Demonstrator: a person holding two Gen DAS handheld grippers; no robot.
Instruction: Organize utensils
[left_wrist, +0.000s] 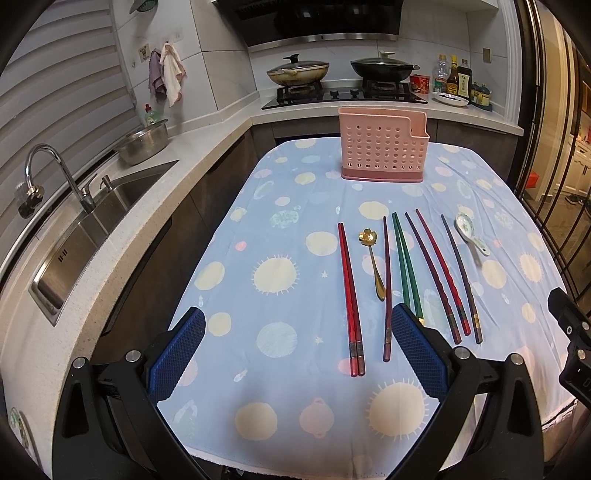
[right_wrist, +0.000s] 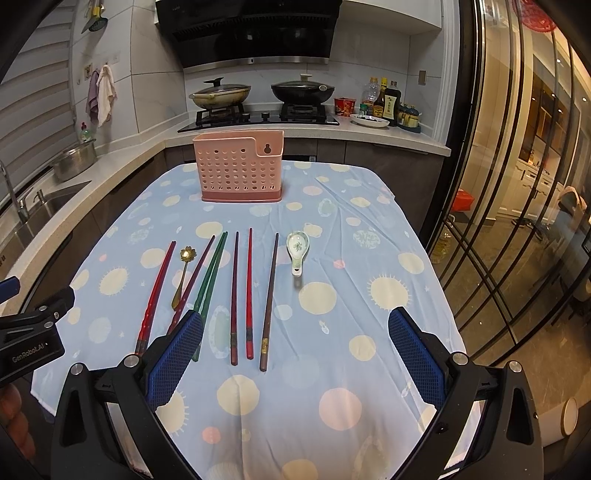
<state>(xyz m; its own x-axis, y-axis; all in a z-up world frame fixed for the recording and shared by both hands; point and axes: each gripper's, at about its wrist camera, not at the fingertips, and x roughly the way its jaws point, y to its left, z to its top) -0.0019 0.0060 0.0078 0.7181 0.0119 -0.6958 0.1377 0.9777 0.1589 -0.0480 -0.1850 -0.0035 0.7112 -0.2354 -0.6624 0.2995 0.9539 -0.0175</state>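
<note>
Across the middle of the frame, coloured chopsticks (right_wrist: 236, 295), a gold flower-headed spoon (right_wrist: 183, 273) and a white ceramic spoon (right_wrist: 297, 251) are lying on the spotted blue tablecloth (right_wrist: 332, 332), below the pink perforated plastic holder (right_wrist: 240, 171); the left gripper (left_wrist: 297, 354) and right gripper (right_wrist: 295, 354) are both hovering with jaws spread, gripping nothing.

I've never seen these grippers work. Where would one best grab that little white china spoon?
Probably the ceramic spoon by its short handle, coming from above with the right gripper. The handle is narrow and points toward the gripper; the bowl is wide and rounded. It lies clear of the chopsticks.

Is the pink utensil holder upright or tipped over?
Upright: the pink utensil holder stands on its base on the tablecloth, open top upward.
</note>
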